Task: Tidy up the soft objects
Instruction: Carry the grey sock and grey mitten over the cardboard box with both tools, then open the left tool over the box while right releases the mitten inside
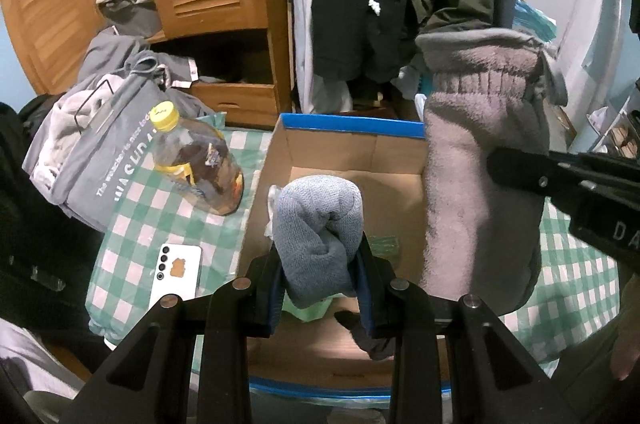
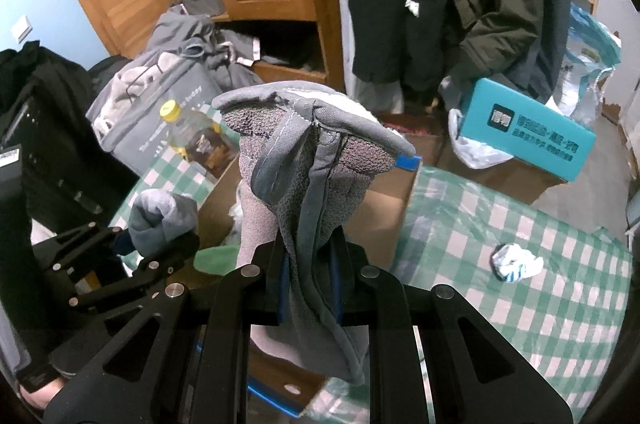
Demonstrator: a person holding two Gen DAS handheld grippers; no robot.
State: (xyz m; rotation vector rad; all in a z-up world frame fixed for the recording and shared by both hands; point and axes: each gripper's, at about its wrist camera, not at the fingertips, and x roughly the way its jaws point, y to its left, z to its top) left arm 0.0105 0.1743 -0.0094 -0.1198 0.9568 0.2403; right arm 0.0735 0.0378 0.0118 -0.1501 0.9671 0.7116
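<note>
Left hand-held gripper clamps a rolled blue-grey sock over the open cardboard box. Right hand-held gripper clamps a grey fleece glove, hanging beside the box. Crumpled white sock lies on the checkered desk.

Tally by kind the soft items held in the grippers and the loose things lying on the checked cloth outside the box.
Rolled socks, blue, in the left gripper: 1
Gloves, grey fleece, in the right gripper: 1
Bottles: 1
Phones: 1
Crumpled white cloths: 1
Total: 5
</note>
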